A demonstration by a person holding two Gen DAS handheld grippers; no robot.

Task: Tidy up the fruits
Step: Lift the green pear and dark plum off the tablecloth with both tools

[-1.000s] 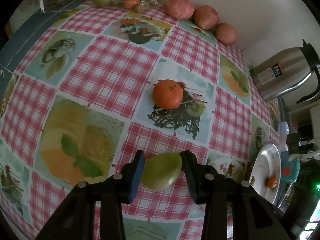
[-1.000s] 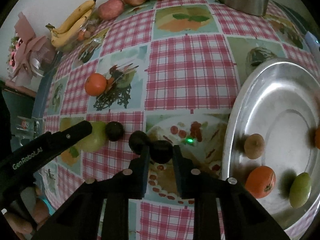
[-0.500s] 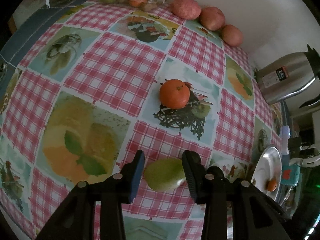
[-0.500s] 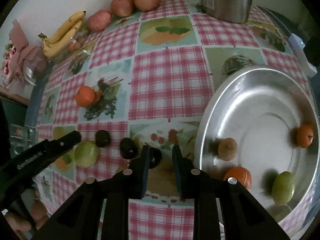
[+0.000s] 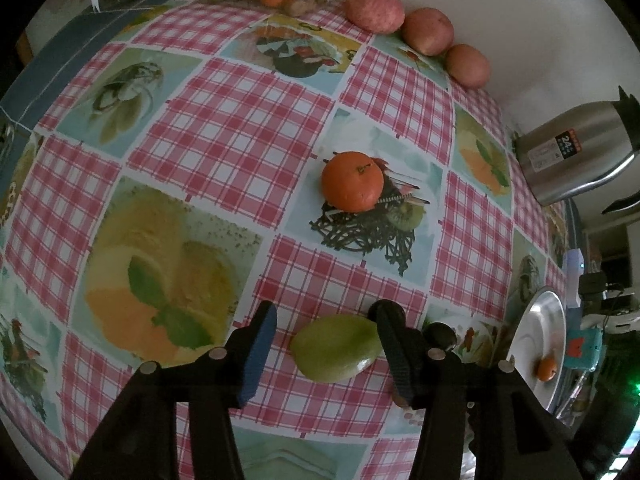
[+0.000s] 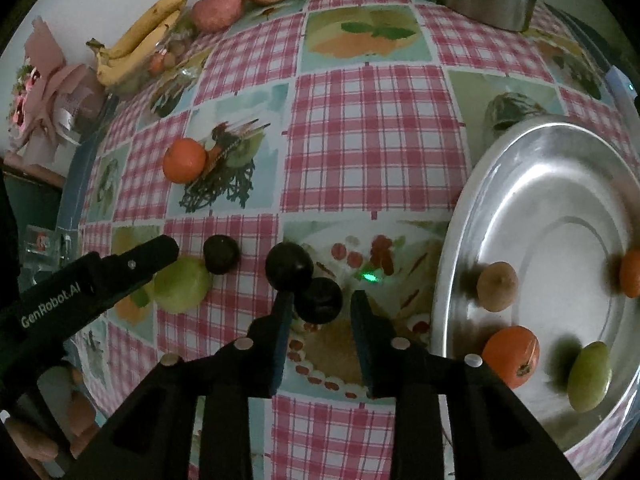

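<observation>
The left gripper pointed steeply down at the table, its jaws opening, and the green fruit lay on the cloth between them, low in the left wrist view. The left pad stood clear of it; the right one sat just at its edge, so the fruit looked released rather than squeezed. The right gripper was opening too, with a dark plum between its pads near the centre bottom of its view; the left pad was beside it and the right pad apart. A second plum touched the first from the upper left, and a third lay further left, beside the green fruit.

A second before, the left jaws had been clamped on the green fruit, and the right ones had been closed on the plum.

The tablecloth was red check with printed fruit panels. A tangerine sat above the left gripper, mid-frame. At the right of the right wrist view a steel tray held a brown fruit, an orange one, a green one and another orange at its far edge. Bananas, three apples and a steel kettle stood along the wall at the top.
</observation>
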